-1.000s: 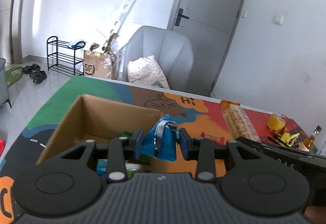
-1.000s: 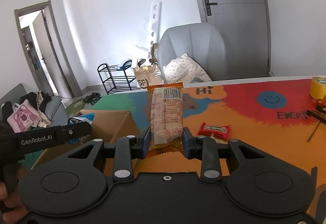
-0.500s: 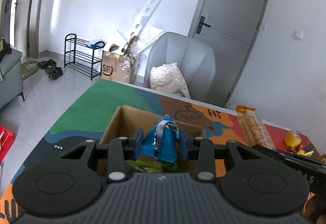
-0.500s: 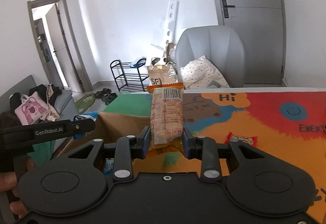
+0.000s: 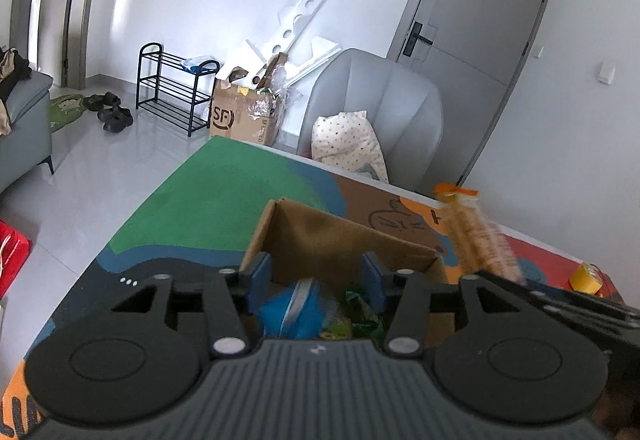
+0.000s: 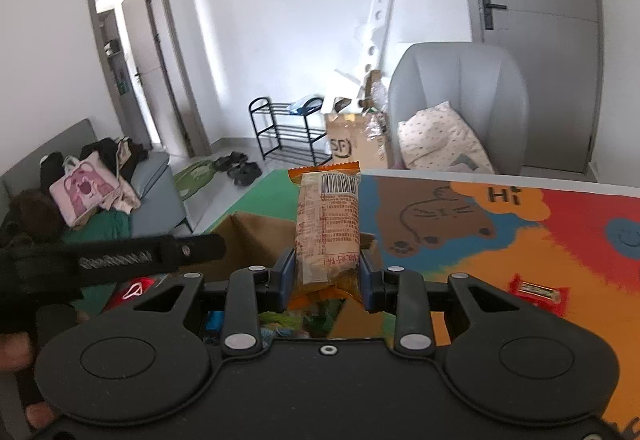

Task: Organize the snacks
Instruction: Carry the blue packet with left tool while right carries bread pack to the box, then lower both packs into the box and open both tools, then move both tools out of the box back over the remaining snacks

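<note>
- Left gripper point(image 5: 316, 276) over the open cardboard box point(image 5: 340, 236), jaws just opened, now standing wide with clear air on either side of the blue snack packet point(image 5: 294, 310).
- Blue snack packet loose below the pads, touching neither, down in the box among green wrappers point(image 5: 360, 316).
- Right gripper point(image 6: 327, 274) clamped narrow on a long orange-ended biscuit pack point(image 6: 327, 224), held upright, barcode at 12 o'clock.
- Biscuit pack poised above the near right corner of the box; seen from the left wrist at 2 o'clock, blurred.
- Red candy bar point(image 6: 538, 290) flat on the colourful table mat point(image 6: 560, 232), at 3 o'clock of the right gripper, well apart from the box.
- Yellow tape roll point(image 5: 586, 276) near the mat's far right edge.
</note>
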`<state>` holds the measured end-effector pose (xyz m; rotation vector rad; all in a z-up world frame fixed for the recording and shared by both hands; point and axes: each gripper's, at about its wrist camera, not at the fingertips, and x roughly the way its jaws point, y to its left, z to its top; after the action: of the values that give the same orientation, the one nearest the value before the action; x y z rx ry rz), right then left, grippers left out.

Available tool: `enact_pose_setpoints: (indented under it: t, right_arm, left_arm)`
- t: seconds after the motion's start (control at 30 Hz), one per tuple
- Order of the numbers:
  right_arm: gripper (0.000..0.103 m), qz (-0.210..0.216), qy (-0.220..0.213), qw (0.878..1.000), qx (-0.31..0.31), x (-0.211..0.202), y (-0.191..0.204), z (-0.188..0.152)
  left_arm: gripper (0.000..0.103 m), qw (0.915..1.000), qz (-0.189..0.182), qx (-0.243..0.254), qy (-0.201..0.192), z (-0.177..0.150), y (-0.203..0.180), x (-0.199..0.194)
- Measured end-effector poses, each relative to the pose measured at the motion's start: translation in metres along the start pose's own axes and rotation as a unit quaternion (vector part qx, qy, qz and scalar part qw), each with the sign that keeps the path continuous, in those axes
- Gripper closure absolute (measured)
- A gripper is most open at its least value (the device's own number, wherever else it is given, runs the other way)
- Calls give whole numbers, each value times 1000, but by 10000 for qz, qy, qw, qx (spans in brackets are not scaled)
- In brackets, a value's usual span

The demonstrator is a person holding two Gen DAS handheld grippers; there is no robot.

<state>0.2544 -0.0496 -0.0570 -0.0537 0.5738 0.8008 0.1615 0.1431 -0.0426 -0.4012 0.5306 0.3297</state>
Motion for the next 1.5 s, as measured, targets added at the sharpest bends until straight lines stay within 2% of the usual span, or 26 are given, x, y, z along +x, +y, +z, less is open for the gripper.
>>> enact_pose_setpoints:
  t: [0.07, 0.3, 0.53, 0.57, 0.63, 0.83, 1.03, 1.13, 1.3, 1.5]
  right_arm:
    - [72, 71, 38, 10000, -21, 4, 4, 0]
    - [72, 381, 192, 9988, -228, 20, 19, 3]
    - [72, 798, 349, 9949, -510, 36, 37, 4]
    - [70, 783, 409, 9945, -563, 39, 39, 4]
    - [61, 660, 409, 9952, -591, 42, 40, 3]
    - [61, 323, 413, 9983, -245, 39, 21, 3]
    - [58, 256, 293, 9992, 40, 20, 1, 2]
    - [50, 149, 226, 9996, 92, 9, -5, 0]
    - [48, 43, 170, 9996, 223, -5, -20, -2]
    - [38, -126, 115, 9992, 349, -20, -38, -6]
  left_arm:
    - [41, 10000, 23, -49, -77, 2, 4, -4]
    - [35, 9993, 208, -191, -233, 11, 19, -8]
    - [33, 9987, 344, -323, -174, 13, 30, -1]
    - [33, 9986, 367, -353, -163, 13, 33, 0]
    - [33, 9982, 413, -409, -148, 13, 37, 0]
    - [32, 9976, 491, -484, -112, 12, 42, 1]
    - [32, 9979, 442, -456, -99, 12, 35, -1]
    - [27, 9985, 400, -371, -103, 11, 27, -3]
    - [21, 9993, 331, -136, -106, 7, 8, -8]
    - [15, 9997, 232, 62, -110, 0, -14, -10]
